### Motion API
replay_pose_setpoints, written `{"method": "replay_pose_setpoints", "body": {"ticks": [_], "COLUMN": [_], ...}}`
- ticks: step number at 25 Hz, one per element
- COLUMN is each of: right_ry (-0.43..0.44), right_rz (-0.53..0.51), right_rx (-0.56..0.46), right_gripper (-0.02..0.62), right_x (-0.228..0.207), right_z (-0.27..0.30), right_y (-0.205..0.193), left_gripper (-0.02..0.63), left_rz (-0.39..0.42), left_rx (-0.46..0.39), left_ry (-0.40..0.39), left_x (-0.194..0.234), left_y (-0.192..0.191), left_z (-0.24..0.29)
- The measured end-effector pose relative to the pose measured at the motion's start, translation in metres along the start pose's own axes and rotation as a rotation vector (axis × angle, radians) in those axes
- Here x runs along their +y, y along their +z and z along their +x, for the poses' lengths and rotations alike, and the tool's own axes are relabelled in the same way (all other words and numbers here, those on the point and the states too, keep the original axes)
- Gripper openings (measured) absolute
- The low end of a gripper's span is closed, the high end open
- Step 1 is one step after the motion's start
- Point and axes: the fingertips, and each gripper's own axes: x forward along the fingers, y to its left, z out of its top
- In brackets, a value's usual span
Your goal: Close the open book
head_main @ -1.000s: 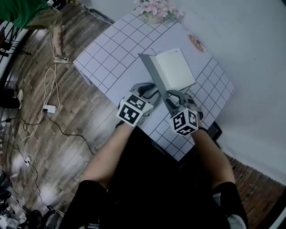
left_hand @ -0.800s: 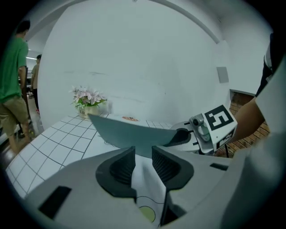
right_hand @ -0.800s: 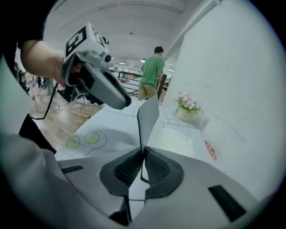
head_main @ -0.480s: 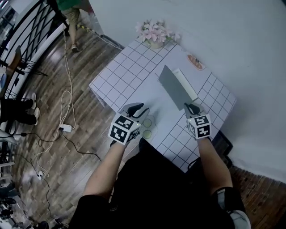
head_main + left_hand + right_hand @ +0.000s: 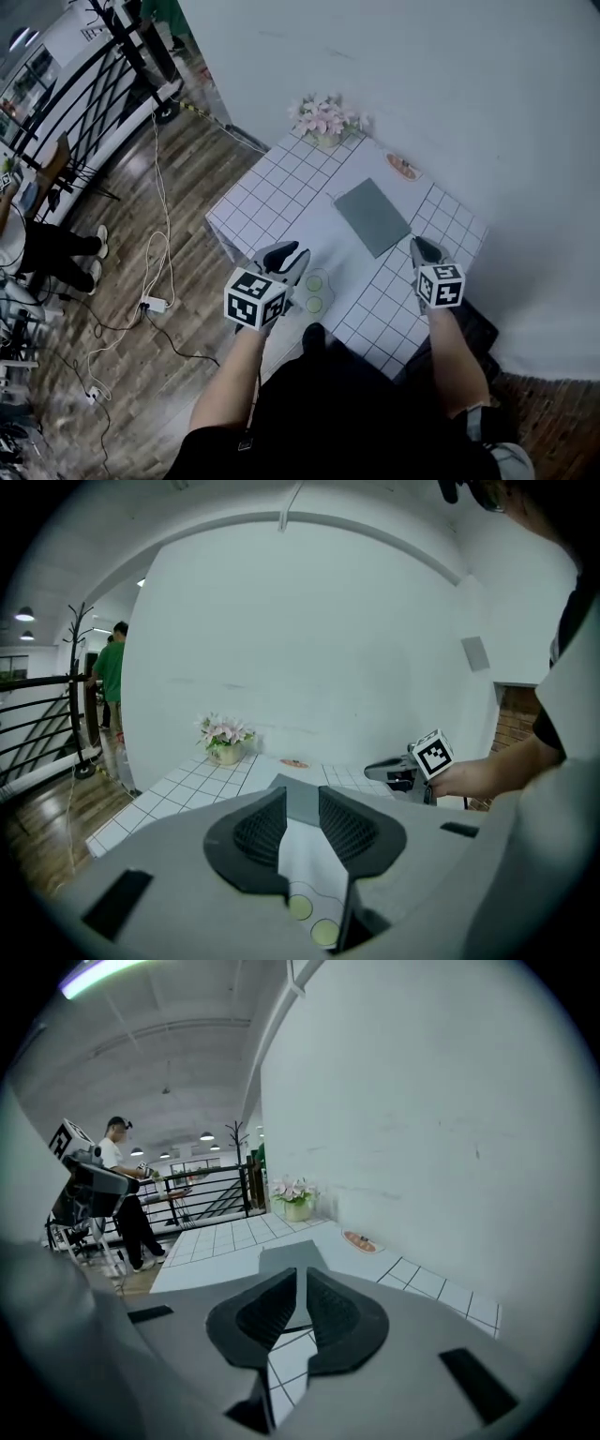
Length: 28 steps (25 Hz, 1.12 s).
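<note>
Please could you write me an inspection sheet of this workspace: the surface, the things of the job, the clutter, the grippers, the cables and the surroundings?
Surface: table with a white checked cover, next to the wall.
Job's things: grey book lies closed and flat on the table.
Clutter: flower pot at the far corner; small dish by the wall; two green dots near the front edge.
Grippers: left gripper has its fingers apart, empty; right gripper has its fingers almost together after just closing, empty; neither touches the book.
Cables: cables and a power strip on the wooden floor, left of the table.
Surroundings: black railing; a person at the left edge.
</note>
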Motion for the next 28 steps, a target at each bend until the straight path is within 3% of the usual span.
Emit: {"method": "replay_pose_setpoints", "body": {"ticks": [10, 16, 23, 28], "right_ry": [0.112, 0.166, 0.122, 0.100], "right_rz": [0.004, -0.031, -0.034, 0.007], "right_rx": [-0.213, -0.251, -0.323, -0.403], "right_gripper": [0.015, 0.005, 0.005, 0.003], "right_x": [0.028, 0.052, 0.071, 0.111], "right_z": [-0.078, -0.113, -0.134, -0.134], "right_y": [0.054, 0.061, 0.090, 0.126], "left_gripper": [0.097, 0.081, 0.080, 0.080], "left_rz": [0.006, 0.006, 0.028, 0.057], "left_rx": [-0.106, -0.155, -0.191, -0.211], "left_ry": [0.045, 0.056, 0.017, 0.003], "left_x": [-0.039, -0.047, -0.030, 0.001], "left_y": [0.033, 0.045, 0.058, 0.065], "left_z": [-0.018, -0.025, -0.048, -0.085]}}
